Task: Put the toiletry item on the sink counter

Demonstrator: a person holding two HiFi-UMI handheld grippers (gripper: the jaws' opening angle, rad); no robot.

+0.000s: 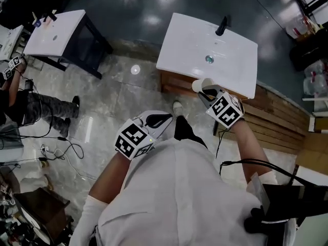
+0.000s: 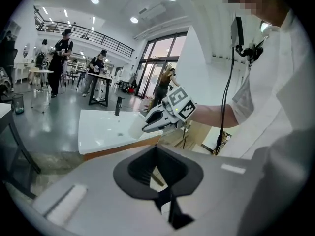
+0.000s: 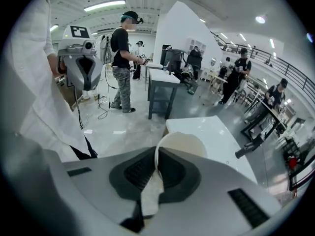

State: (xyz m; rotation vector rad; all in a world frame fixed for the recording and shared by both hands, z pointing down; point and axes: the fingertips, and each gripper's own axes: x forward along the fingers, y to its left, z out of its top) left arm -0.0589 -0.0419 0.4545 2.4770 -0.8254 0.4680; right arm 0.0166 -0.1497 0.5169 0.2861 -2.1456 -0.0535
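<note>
right arm extended to 1 o'clock | right hand-held gripper (image 1: pixel 205 93) pinching cup (image 1: pixel 198 85) rim at desk (image 1: pixel 184 45) edge | left hand-held gripper (image 1: pixel 160 120) pressed together, empty

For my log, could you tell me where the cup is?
In the head view, the cup sits in the right gripper, by the sink counter's front edge.

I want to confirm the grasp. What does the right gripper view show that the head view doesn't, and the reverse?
Only the right gripper view: the right gripper's jaws shut on the cream cup's wall, and people in the background. Only the head view: that gripper's marker cube, and the cup held at the white sink counter's near edge. Both: cup, counter, black faucet, left gripper.
</note>
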